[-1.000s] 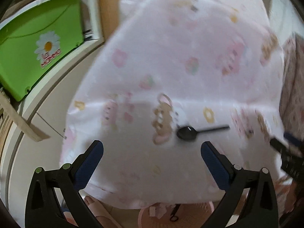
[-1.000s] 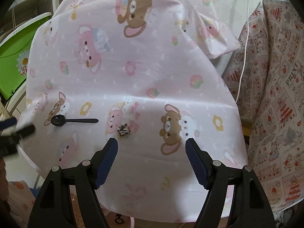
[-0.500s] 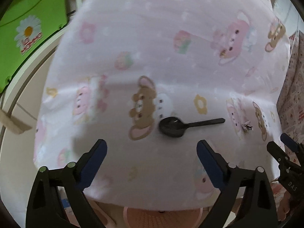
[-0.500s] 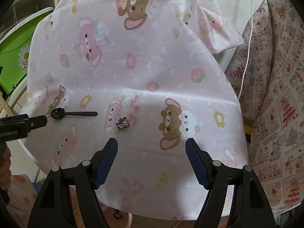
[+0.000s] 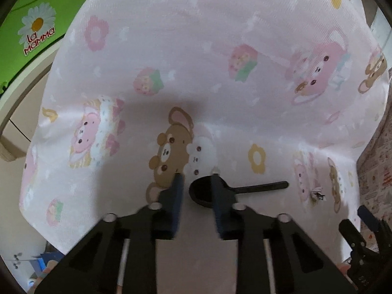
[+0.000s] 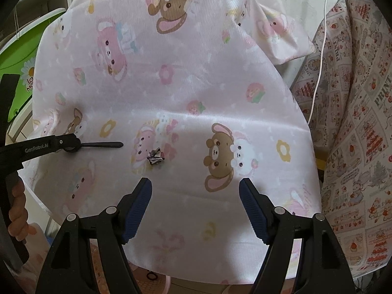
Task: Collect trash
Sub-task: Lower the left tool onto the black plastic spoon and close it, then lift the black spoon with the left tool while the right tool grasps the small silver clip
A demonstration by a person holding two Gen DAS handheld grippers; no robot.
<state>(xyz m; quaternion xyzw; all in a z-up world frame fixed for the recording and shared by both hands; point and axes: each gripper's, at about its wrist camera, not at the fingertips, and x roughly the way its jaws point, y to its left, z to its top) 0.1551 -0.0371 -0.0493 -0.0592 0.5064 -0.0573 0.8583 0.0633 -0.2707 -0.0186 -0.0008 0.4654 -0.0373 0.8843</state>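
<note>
left gripper [image 5: 197, 178] has just been closing; its ribbed blue pads now stand narrow over the bowl of a black plastic spoon [image 5: 259, 187], which lies flat on a pink cartoon-print cloth [image 5: 196, 61]. whether the pads press the bowl cannot be told. right gripper [image 6: 195, 196] hangs wide apart, nothing between its fingers. a small crumpled foil wrapper [image 6: 155, 158] lies on the cloth just beside the spoon's handle tip. a smooth green plastic bin [image 5: 36, 12] stands beyond the cloth's left edge.
</note>
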